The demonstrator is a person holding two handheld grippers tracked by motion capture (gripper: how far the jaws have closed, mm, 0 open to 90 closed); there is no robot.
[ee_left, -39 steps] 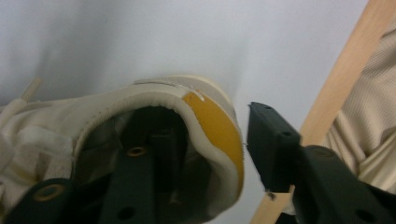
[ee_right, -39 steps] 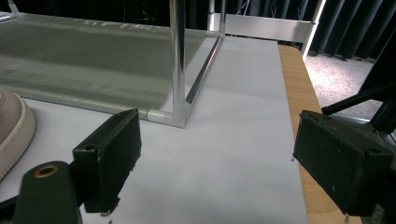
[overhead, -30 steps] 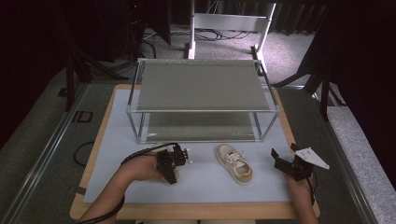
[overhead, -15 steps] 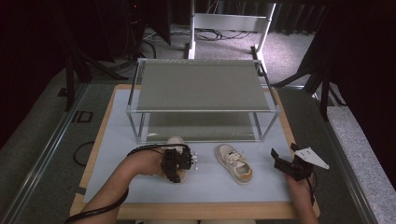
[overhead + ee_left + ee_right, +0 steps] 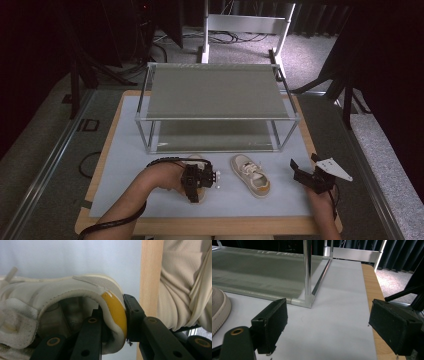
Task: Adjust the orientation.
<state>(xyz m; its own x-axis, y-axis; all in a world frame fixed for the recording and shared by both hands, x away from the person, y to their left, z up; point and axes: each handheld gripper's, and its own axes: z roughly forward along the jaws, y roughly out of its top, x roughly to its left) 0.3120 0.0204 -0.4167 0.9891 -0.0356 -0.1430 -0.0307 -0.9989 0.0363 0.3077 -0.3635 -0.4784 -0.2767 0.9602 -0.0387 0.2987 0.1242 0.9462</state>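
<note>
My left gripper (image 5: 196, 182) is shut on the heel of a white shoe (image 5: 201, 161), which the hand and gripper mostly hide in the high view. In the left gripper view one jaw sits inside the shoe (image 5: 50, 297) and the other presses outside its yellow-lined heel; my left gripper (image 5: 115, 313) clamps that rim. A second white shoe (image 5: 251, 175) lies on the pale mat (image 5: 125, 165), sole down, to the right. Further right, my right gripper (image 5: 304, 176) stands open over the mat, holding nothing. Its toe edge (image 5: 219, 307) shows left of my right gripper (image 5: 329, 317).
A two-shelf metal rack (image 5: 215, 90) stands at the back of the mat; its front right post (image 5: 307, 270) rises just beyond the right gripper. The wooden table edge (image 5: 372, 290) runs along the right. A beige sleeve (image 5: 182, 282) lies by the table's near edge.
My left hand and gripper have shifted a little to the right, with the shoe's heel in the jaws. The right gripper and the second shoe have stayed put.
</note>
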